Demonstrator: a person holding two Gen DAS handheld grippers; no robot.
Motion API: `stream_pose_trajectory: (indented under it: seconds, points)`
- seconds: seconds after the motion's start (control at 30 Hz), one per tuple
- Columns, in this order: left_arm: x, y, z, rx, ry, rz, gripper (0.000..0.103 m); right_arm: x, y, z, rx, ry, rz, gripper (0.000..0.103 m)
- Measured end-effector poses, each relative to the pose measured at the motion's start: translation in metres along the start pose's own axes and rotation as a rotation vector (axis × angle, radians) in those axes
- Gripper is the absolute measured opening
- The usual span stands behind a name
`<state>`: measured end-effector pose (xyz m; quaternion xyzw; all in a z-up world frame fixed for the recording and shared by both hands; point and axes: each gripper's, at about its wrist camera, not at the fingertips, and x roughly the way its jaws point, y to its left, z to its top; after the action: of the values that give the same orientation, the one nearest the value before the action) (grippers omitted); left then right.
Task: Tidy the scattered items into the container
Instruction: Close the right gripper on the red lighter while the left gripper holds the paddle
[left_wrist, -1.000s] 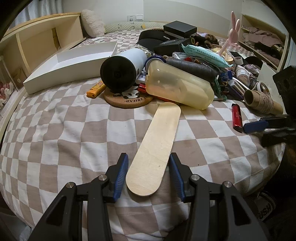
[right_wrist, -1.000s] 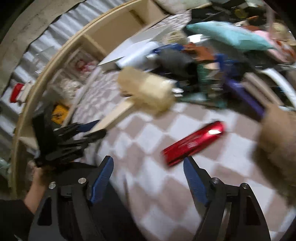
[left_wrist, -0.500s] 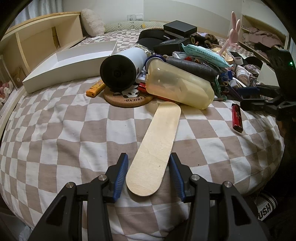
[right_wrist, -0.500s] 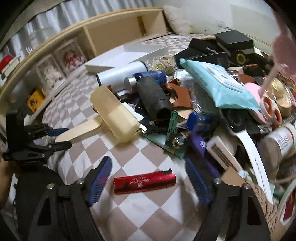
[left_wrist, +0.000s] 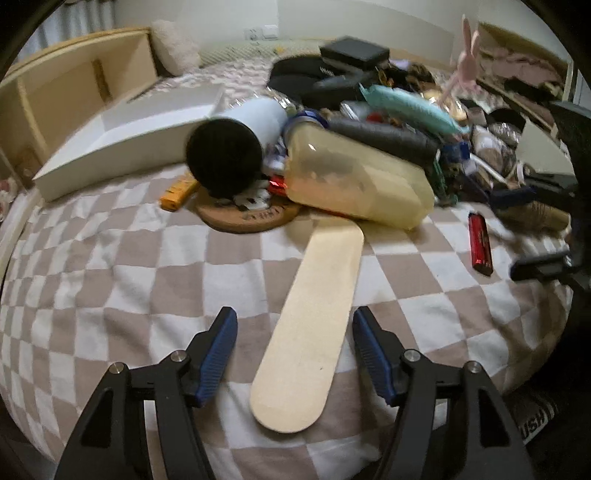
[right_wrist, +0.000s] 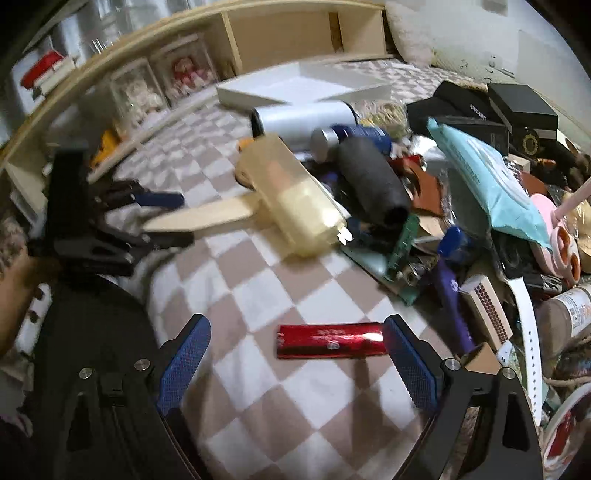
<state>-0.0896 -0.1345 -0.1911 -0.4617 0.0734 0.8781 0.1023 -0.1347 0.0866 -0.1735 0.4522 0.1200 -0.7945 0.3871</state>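
Observation:
A long pale wooden board (left_wrist: 314, 317) lies flat on the checkered bed cover, its near end between the jaws of my left gripper (left_wrist: 295, 343). Those jaws are opening and the blue pads stand clear of the board on both sides. A red lighter (right_wrist: 330, 340) lies crosswise between the jaws of my right gripper (right_wrist: 295, 343), which are opening wide; the right pad is close to the lighter's end, without pressing it. The white tray (left_wrist: 122, 140) sits at the back left, and nothing shows inside it. The board's far end is tucked under a yellowish translucent bottle (left_wrist: 354, 181).
A pile of clutter fills the back right: a white tumbler (left_wrist: 236, 147) on a cork coaster (left_wrist: 247, 218), a dark roll (left_wrist: 384, 136), a teal pouch (right_wrist: 487, 173), black boxes (right_wrist: 517, 107), scissors (right_wrist: 565, 251). Wooden shelves (right_wrist: 288, 33) line the bed's far side.
The left jaws have spread apart from the board. The right gripper rolled level, settled over the red lighter and widened its jaws.

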Motion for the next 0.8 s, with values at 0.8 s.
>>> stream_pose_trajectory:
  seconds: [0.8]
  points:
    - [-0.001,-0.015,0.001,0.084,-0.006,0.059,0.041,-0.005,-0.006,-0.016,0.274,-0.02,0.151,0.094]
